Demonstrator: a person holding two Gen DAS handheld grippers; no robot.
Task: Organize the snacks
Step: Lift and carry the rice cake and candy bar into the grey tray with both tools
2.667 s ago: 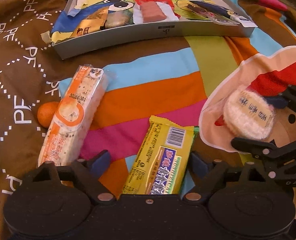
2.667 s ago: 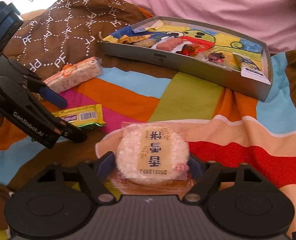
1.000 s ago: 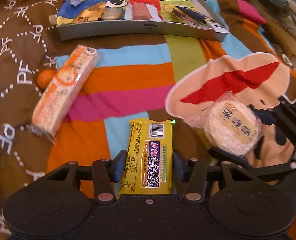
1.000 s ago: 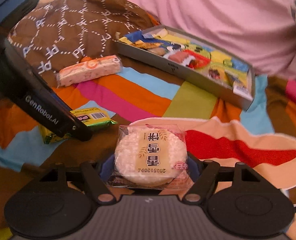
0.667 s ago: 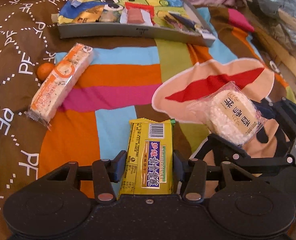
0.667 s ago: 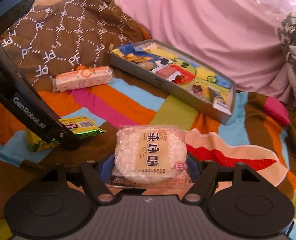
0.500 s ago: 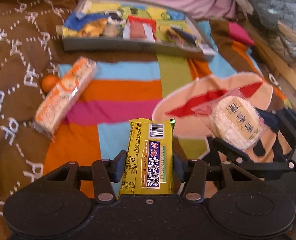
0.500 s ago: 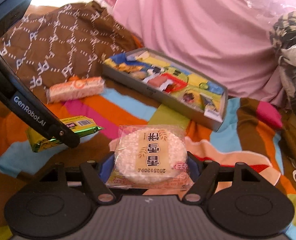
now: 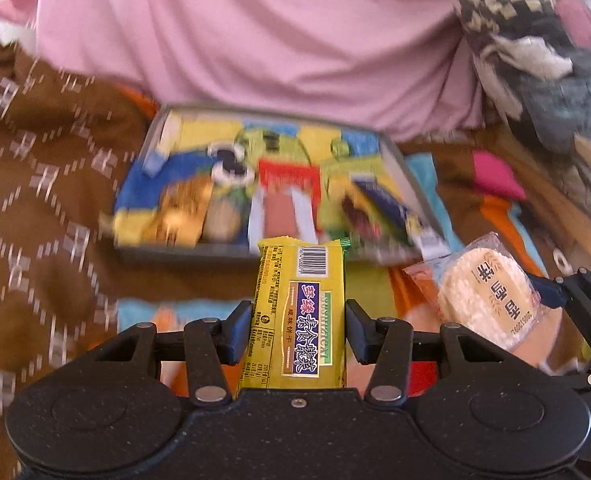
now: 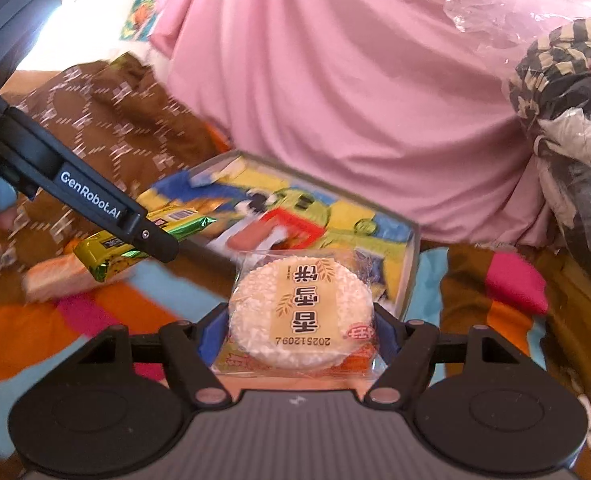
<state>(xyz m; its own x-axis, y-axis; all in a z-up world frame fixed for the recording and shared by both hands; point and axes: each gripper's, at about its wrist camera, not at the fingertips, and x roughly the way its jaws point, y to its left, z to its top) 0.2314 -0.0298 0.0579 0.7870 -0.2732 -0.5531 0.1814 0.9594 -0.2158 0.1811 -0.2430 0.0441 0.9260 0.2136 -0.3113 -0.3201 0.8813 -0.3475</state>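
Behind the tray point(image 9: 409, 176), left gripper point(image 9: 298, 322) clamps wafer pack point(image 9: 300, 312); right gripper point(image 10: 301, 328) rice cracker point(image 10: 301, 312).

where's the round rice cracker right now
The round rice cracker is clamped in the right gripper, held just short of the gray snack tray; the left wrist view shows it at right.

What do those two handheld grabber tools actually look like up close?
The left gripper is matte black plastic: two round discs at the base, angled linkage bars joined by silver rivets, and fingers with blue pads. The right gripper has the same black linkages and blue pads, but a ribbed grey base. Seen from the right camera, the left tool's arm bears white "GenRobot.AI" lettering.
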